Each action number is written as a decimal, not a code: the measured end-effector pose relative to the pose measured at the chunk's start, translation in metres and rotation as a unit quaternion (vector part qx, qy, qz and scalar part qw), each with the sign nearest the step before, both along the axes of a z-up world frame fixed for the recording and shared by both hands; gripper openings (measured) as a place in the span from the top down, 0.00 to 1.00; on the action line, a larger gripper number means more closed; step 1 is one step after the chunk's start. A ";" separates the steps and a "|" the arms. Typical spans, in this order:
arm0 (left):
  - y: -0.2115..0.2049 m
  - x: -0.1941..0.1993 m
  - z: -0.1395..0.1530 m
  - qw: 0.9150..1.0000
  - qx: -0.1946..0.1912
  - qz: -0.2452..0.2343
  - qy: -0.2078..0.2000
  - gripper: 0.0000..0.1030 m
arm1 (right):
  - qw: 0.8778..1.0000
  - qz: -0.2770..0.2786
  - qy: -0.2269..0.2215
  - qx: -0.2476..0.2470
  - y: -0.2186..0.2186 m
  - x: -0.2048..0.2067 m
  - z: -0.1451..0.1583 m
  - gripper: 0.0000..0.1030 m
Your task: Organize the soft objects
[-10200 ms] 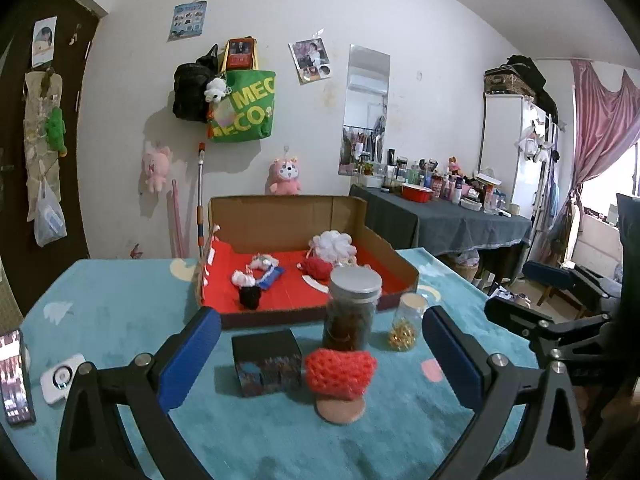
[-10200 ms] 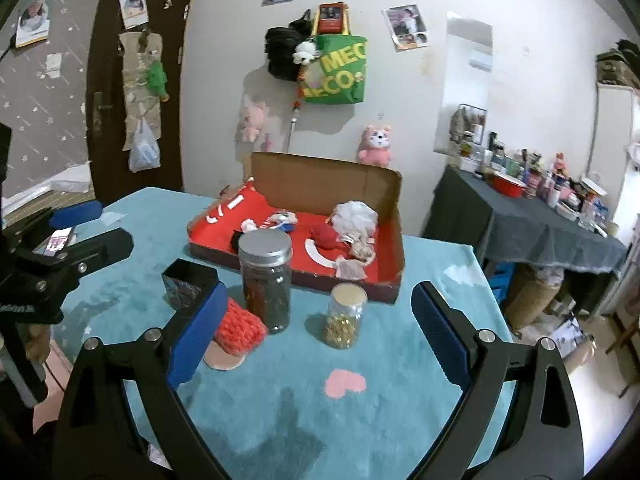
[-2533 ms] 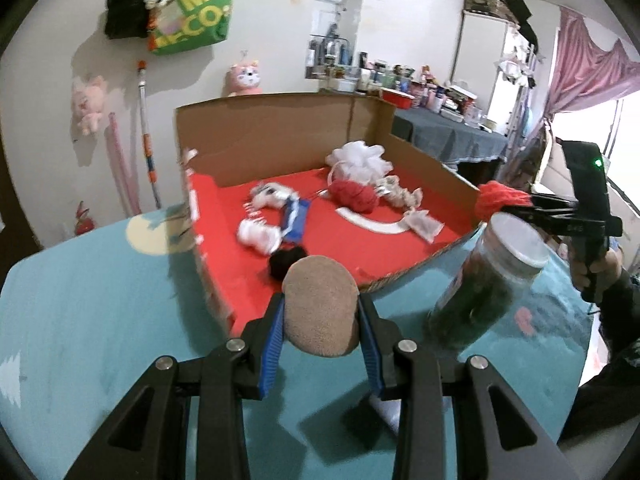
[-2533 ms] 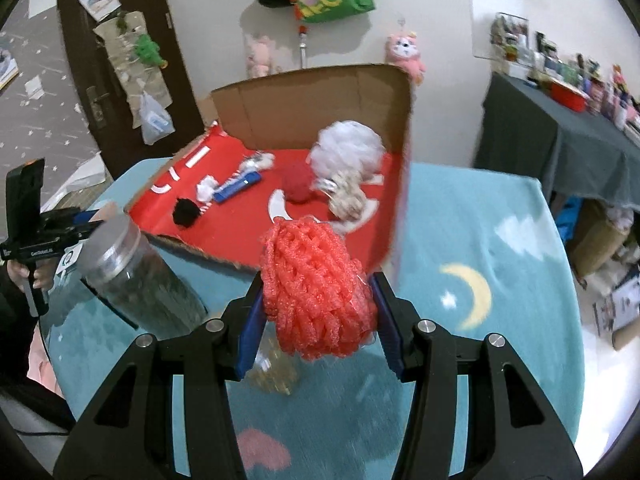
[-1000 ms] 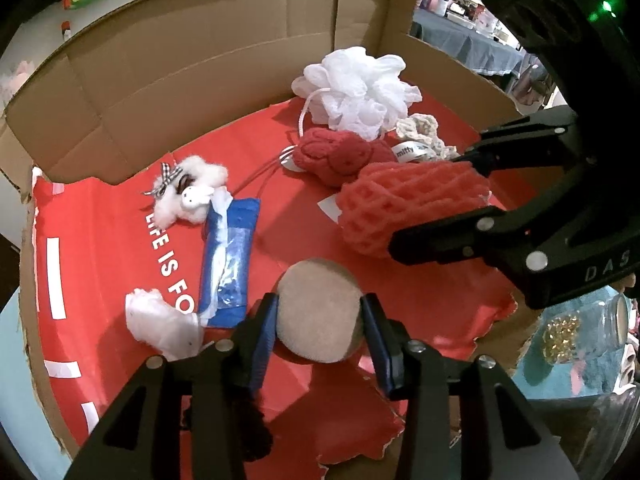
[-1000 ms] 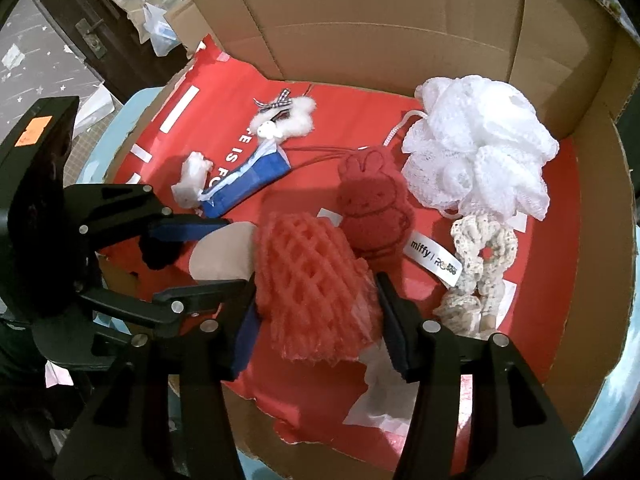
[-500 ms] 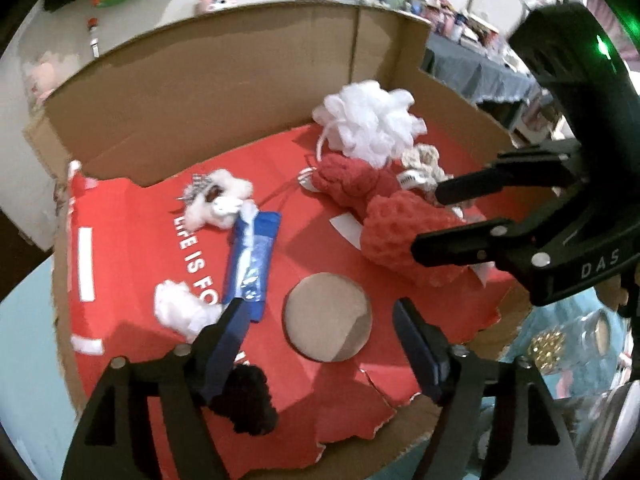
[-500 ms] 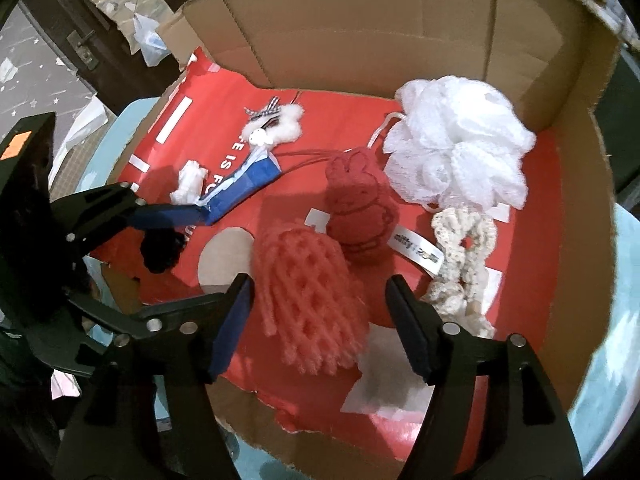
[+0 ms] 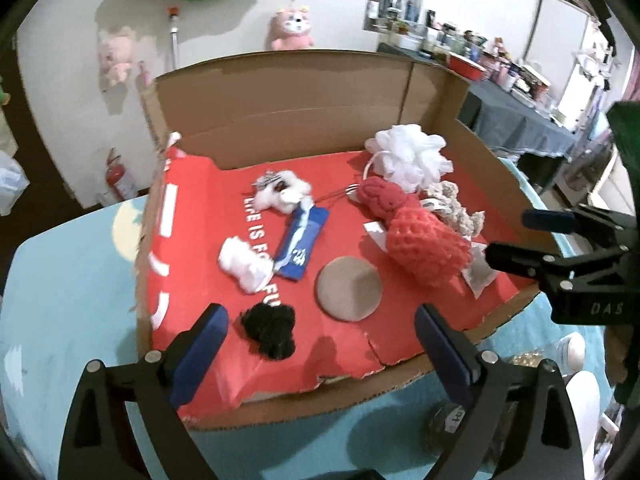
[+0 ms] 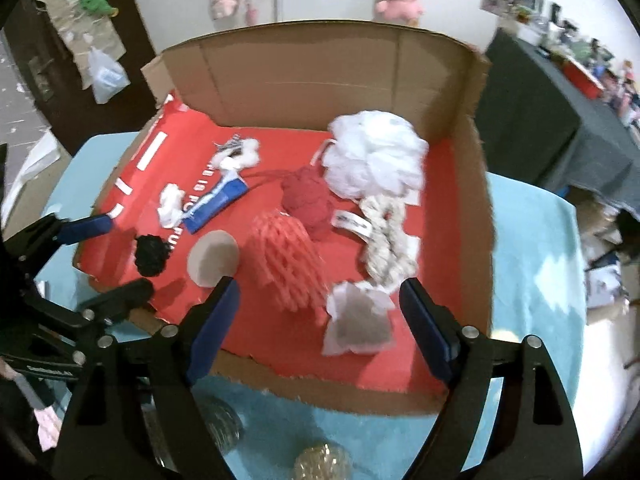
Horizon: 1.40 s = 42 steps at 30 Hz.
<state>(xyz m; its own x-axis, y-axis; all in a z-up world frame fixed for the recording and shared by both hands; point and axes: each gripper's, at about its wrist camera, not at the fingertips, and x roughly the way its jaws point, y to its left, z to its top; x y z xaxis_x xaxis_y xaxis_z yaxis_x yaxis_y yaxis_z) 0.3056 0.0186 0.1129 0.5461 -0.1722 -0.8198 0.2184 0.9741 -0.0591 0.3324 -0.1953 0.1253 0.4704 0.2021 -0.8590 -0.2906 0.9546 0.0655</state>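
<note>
- Teal tablecloth [image 9: 72,280] is covering the table, and a cardboard box [image 9: 288,96] with a red floor is sitting on it, so that's the setting.
- Left gripper [image 9: 320,344] is hanging over the box's near edge, jaws spread wide and holding nothing; they've just been opening.
- Right gripper [image 10: 320,312] is doing the same thing on its side, jaws wide, nothing between them, also just been opening.
- Lying flat on the red floor just past the left jaws is the tan round pad [image 9: 349,294].
- Red mesh sponge [image 10: 286,258] is lying next to it, just beyond the right jaws, clear of both pads.
- Further back, a dark red plush [image 10: 306,196] is touching the sponge, with a white bath pouf [image 10: 374,158] sitting behind it in the corner.
- Off to the left side, a black pom-pom [image 9: 270,330] and a blue packet [image 9: 301,244] are lying around too.
</note>
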 end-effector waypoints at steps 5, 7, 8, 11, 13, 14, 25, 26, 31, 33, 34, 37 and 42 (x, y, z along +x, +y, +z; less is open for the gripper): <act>0.002 -0.009 -0.007 0.999 0.001 0.033 0.014 0.04 | 1.000 -0.022 0.001 -0.001 -0.005 -0.013 -0.007 0.20; 0.003 -0.009 -0.010 0.999 0.003 0.045 0.015 0.04 | 1.000 -0.028 0.004 -0.003 -0.003 -0.015 -0.013 0.20; 0.004 -0.010 -0.011 0.999 0.005 0.053 0.013 0.04 | 0.999 -0.030 0.004 -0.009 -0.003 -0.017 -0.016 0.20; 0.006 -0.009 -0.014 0.998 0.005 0.065 0.017 0.04 | 0.999 -0.031 0.009 -0.011 -0.002 -0.021 -0.022 0.21; 0.007 -0.009 -0.015 0.997 0.000 0.071 0.021 0.04 | 0.999 -0.035 0.011 -0.010 -0.002 -0.023 -0.026 0.20; 0.006 -0.009 -0.017 0.997 -0.002 0.072 0.023 0.04 | 0.999 -0.036 0.012 -0.011 -0.002 -0.023 -0.027 0.20; 0.002 -0.007 -0.025 0.996 0.020 0.080 0.038 0.04 | 0.998 -0.052 0.022 -0.015 -0.005 -0.021 -0.039 0.21; 0.002 -0.007 -0.025 0.996 0.021 0.081 0.037 0.04 | 0.998 -0.051 0.023 -0.014 -0.005 -0.021 -0.039 0.21; 0.003 -0.007 -0.026 0.996 0.022 0.081 0.038 0.04 | 0.998 -0.050 0.025 -0.010 -0.005 -0.021 -0.040 0.21; 0.002 -0.007 -0.026 0.996 0.023 0.079 0.036 0.04 | 0.998 -0.051 0.026 -0.009 -0.005 -0.021 -0.041 0.21; 0.001 -0.008 -0.026 0.996 0.025 0.078 0.035 0.04 | 0.998 -0.051 0.026 -0.008 -0.005 -0.021 -0.041 0.21; 0.001 -0.009 -0.026 0.996 0.024 0.078 0.033 0.04 | 0.998 -0.052 0.025 -0.008 -0.006 -0.021 -0.041 0.21; 0.003 -0.009 -0.025 0.996 0.020 0.081 0.031 0.04 | 0.998 -0.052 0.024 -0.009 -0.006 -0.021 -0.041 0.21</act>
